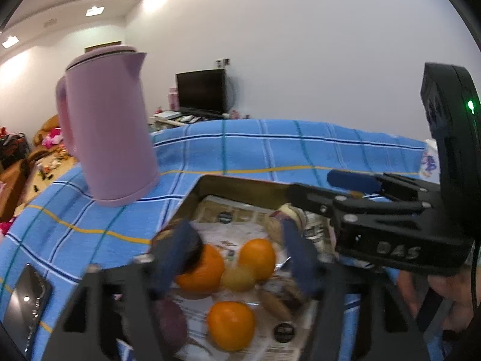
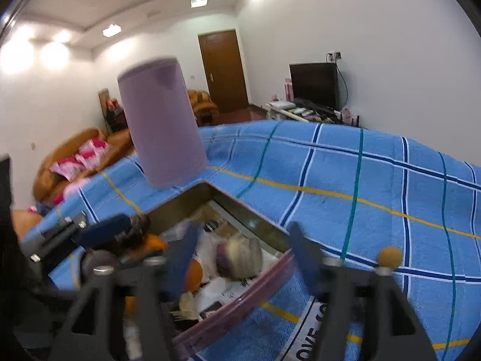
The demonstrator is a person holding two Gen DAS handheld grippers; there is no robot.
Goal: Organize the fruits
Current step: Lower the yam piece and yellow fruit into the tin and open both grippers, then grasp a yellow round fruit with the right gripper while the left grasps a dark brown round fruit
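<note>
Left wrist view: the left gripper (image 1: 237, 255) fills the lower frame, its two blue-padded fingers (image 1: 296, 258) spread wide, with nothing pressed between the pads. Past the fingers lies an open box (image 1: 240, 186) lined with printed paper, resting on a blue checked cloth (image 1: 270, 147). Inside the box are three oranges: one (image 1: 231, 325) nearest the camera, one (image 1: 202, 269) close behind the left finger, one (image 1: 258, 258) further back. A small yellow fruit (image 1: 239, 276) sits between the two rear oranges, touching both. A dark purple fruit (image 1: 171, 322) lies at the lower left of the box. The right gripper (image 1: 354, 180) enters from the right edge, over the far right part of the box. A pink kettle (image 1: 108, 129) stands on the cloth just beyond the box's left corner. A phone (image 1: 25, 303) lies on the cloth at lower left.

Right wrist view: the right gripper (image 2: 243, 258) occupies the lower frame, jaws apart, no item gripped. Between the fingers, inside the box (image 2: 240, 207), a pale purple-and-white bulb-shaped item (image 2: 240, 258) rests near the box wall; its kind cannot be determined. An orange (image 2: 194, 275) shows partly behind the left finger. The left gripper (image 2: 105, 231) reaches in from the left, over another orange (image 2: 154, 242). The kettle (image 2: 162, 123) appears blurred beyond the box.
</note>
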